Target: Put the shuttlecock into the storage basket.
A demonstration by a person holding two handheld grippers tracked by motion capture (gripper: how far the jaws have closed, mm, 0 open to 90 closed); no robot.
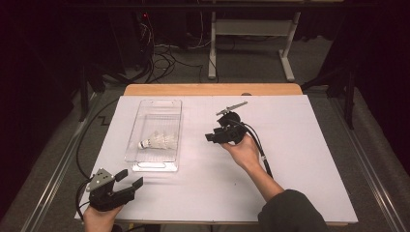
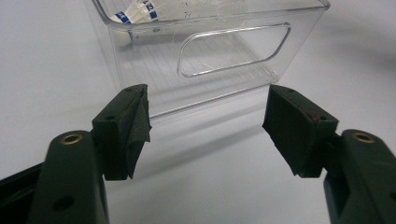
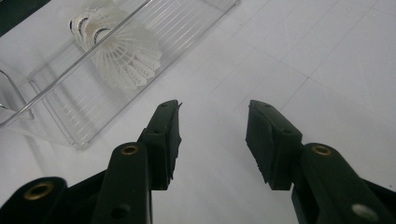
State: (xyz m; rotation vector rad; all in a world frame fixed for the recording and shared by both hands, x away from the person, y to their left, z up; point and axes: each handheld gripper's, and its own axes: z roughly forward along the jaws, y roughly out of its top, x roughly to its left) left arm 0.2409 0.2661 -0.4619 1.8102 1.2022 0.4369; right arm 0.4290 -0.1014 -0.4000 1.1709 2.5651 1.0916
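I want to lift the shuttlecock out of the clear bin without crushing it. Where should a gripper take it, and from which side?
Probably at the cork end of the shuttlecock. It lies on its side in the clear bin, cork toward the left wall, feathers fanning right. Come straight down through the open top, since the walls block any side approach, with the jaws across the cork.

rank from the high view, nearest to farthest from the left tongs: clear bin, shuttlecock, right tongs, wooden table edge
1. clear bin, just ahead and right of the left tongs.
2. shuttlecock, lying inside the bin.
3. right tongs, out at mid-table to the right.
4. wooden table edge, along the far side.
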